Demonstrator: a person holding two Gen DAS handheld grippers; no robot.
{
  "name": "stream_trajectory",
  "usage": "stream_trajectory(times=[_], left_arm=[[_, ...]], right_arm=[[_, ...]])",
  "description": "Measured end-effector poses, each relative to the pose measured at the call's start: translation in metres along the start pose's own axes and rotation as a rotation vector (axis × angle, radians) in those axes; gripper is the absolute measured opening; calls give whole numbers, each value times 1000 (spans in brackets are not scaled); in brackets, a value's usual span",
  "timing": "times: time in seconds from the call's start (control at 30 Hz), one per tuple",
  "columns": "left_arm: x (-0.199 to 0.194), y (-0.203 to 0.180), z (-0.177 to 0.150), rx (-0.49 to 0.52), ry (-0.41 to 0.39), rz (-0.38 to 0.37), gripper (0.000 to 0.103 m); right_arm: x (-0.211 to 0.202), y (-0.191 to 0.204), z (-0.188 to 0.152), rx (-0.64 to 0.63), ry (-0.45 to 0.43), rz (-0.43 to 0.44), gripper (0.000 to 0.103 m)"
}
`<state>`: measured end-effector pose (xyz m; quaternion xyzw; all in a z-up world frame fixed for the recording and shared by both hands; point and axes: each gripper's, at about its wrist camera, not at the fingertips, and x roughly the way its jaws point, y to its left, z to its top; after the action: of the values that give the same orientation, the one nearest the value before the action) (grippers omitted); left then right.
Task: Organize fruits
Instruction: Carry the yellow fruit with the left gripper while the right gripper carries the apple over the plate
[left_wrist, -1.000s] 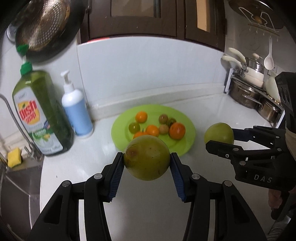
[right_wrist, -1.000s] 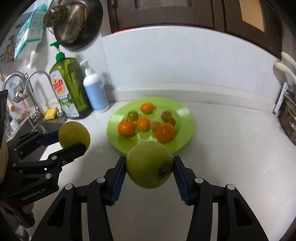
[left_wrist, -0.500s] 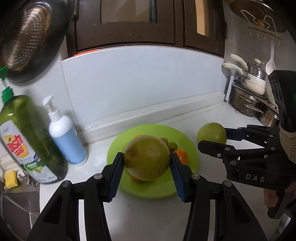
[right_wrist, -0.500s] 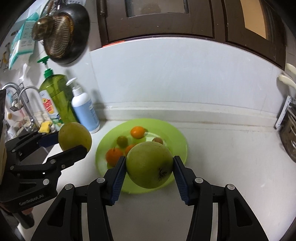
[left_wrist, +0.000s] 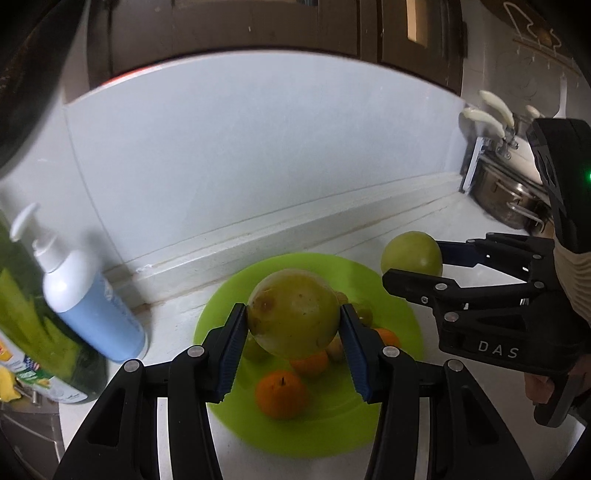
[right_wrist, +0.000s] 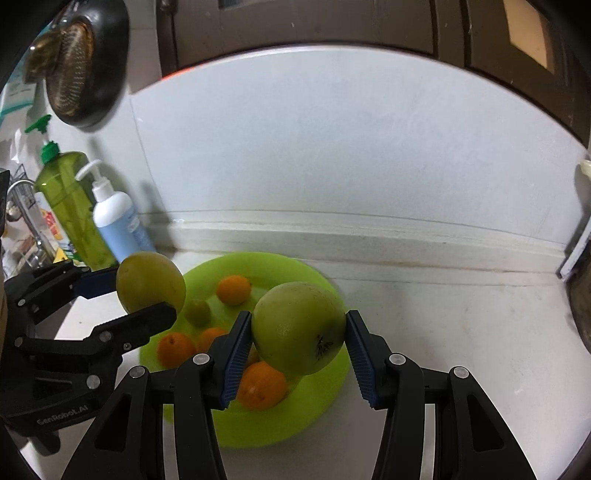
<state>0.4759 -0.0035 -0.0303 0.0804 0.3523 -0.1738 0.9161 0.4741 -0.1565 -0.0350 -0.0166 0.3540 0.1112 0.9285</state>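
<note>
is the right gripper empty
No, the right gripper is clamped on a large green fruit, its blue pads pressing both sides, above the green plate.

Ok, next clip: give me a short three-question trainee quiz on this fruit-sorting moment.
1. True or false: each gripper is closed on a large round green fruit.
2. What lies on the lime-green round plate? A) small orange and green fruits B) spoons C) nothing
3. Which bottle stands nearer the plate: the white-and-blue pump bottle or the green dish-soap bottle?

Key:
1. True: left gripper holds one green fruit, right gripper the other green fruit.
2. A
3. The pump bottle.
</note>
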Motion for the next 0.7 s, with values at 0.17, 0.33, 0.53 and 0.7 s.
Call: stream_trajectory(times=[0.17, 0.33, 0.53, 0.7], left_arm=[[23, 1, 3, 1, 38, -14, 49], [42, 2, 4, 6, 74, -22, 49], [55, 3, -1, 11, 103, -14, 49], [61, -1, -3, 22, 114, -7, 49]], right_arm=[[30, -7, 4, -2, 45, 10, 51], [52, -12, 11, -6, 67, 10, 51], [71, -17, 15, -18, 91, 11, 51], [83, -21, 12, -14, 112, 16, 51]])
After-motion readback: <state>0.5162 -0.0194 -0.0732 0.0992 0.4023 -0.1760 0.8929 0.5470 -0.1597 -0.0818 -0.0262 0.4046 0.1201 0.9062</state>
